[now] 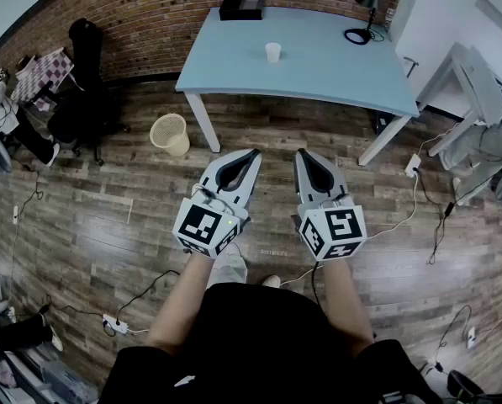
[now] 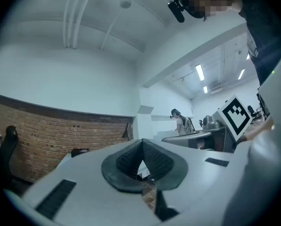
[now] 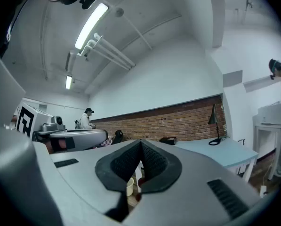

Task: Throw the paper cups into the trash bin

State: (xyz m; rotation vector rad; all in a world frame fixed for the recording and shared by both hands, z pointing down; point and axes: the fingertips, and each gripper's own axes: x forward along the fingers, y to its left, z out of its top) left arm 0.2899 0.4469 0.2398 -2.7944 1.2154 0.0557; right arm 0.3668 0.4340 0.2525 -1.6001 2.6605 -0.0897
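Nearest, the left gripper (image 1: 249,156) and right gripper (image 1: 303,156) are held level, side by side, over the wood floor (image 1: 91,225). The left one's jaws are pressed together with nothing between them. The right one's jaws are also pressed together and empty. Cables (image 1: 402,217) trail across the boards on both sides, and a power strip (image 1: 114,324) lies low at the left.

Ahead and to the left, the bin (image 1: 170,133) stands open on the floor just beside the table's front left leg (image 1: 202,123). Only bare boards lie between the bin and the grippers.

Beyond it is the blue table (image 1: 335,74). The cup (image 1: 273,52) stands upright near the middle of its top, well apart from both grippers and from the bin, with the table's near edge between it and the grippers.

Farther back, a black box (image 1: 241,7) sits at the far edge and a lamp (image 1: 361,15) at the far right corner. A black chair (image 1: 87,99) stands left of the bin, by the brick wall (image 1: 150,7).
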